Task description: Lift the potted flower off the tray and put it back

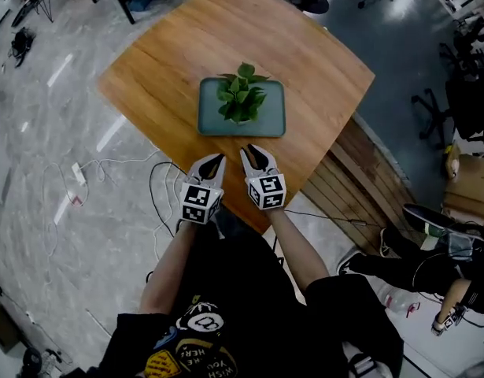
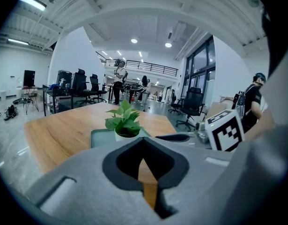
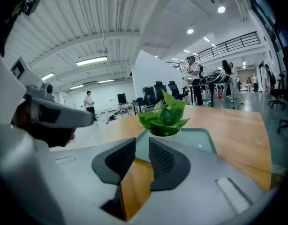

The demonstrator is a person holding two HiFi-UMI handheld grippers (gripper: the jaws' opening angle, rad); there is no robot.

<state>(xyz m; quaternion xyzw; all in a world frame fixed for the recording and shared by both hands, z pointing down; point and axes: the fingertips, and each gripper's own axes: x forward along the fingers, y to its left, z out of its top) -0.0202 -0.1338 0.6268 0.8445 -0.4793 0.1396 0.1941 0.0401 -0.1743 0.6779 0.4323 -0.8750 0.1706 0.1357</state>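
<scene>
A small green plant in a white pot (image 1: 242, 102) stands upright in the middle of a grey-green tray (image 1: 214, 120) on a wooden table (image 1: 163, 61). Both grippers hover side by side over the table's near edge, short of the tray and pointing at it. My left gripper (image 1: 218, 158) is shut and empty; in its own view the plant (image 2: 124, 119) and tray (image 2: 99, 137) lie ahead of the left gripper (image 2: 143, 142). My right gripper (image 1: 249, 150) has a narrow gap between its pads with nothing in it; ahead of the right gripper (image 3: 142, 143) the plant (image 3: 165, 116) sits on the tray (image 3: 202, 140).
Cables and a power strip (image 1: 78, 173) lie on the floor left of the table. Stacked wooden planks (image 1: 360, 187) sit to its right, with a seated person's legs (image 1: 415, 270) beyond. Office chairs (image 1: 430, 109) stand further right.
</scene>
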